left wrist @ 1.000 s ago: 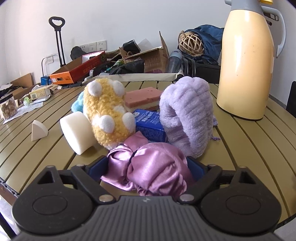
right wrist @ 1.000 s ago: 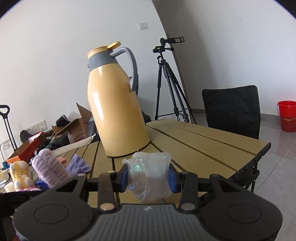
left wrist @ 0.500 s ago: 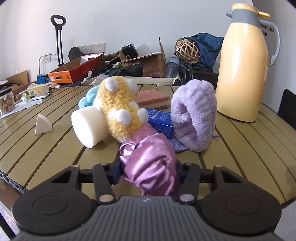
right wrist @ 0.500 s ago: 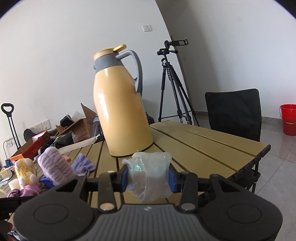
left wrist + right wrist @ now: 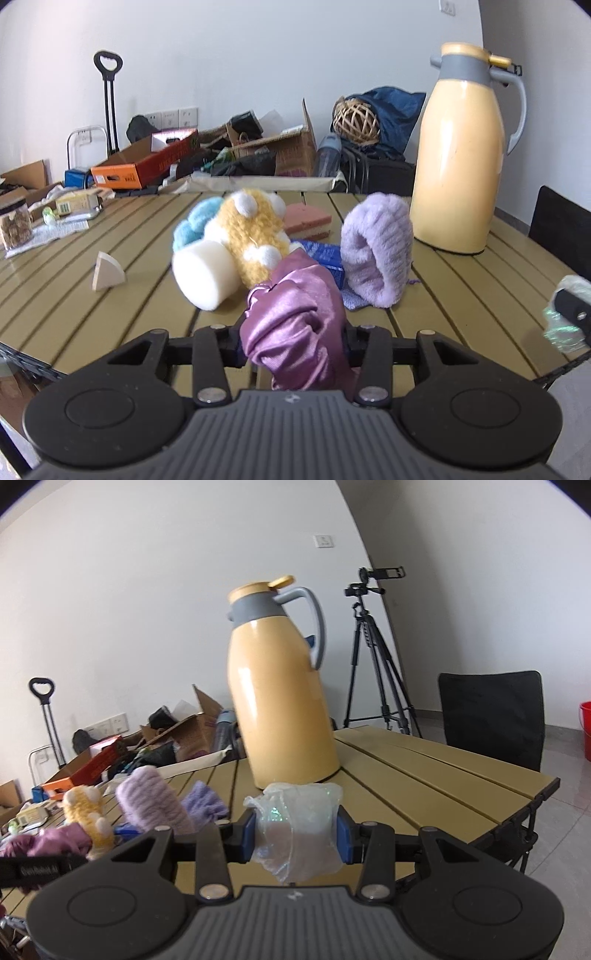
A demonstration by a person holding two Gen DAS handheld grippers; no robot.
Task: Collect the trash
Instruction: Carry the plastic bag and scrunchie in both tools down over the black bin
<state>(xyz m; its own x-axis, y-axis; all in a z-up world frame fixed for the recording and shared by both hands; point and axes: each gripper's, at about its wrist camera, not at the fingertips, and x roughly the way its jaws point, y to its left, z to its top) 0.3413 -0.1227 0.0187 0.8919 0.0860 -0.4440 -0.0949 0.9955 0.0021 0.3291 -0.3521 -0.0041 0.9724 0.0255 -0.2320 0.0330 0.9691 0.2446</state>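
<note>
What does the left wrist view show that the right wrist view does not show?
Only the left wrist view shows the wicker ball, the wedge-shaped block and the white foam cylinder. Only the right wrist view shows the tripod, the black chair and the red bucket. Both show the yellow jug, the lilac fuzzy band, the purple satin cloth clamped in the left gripper, and the crumpled plastic clamped in the right gripper.
</note>
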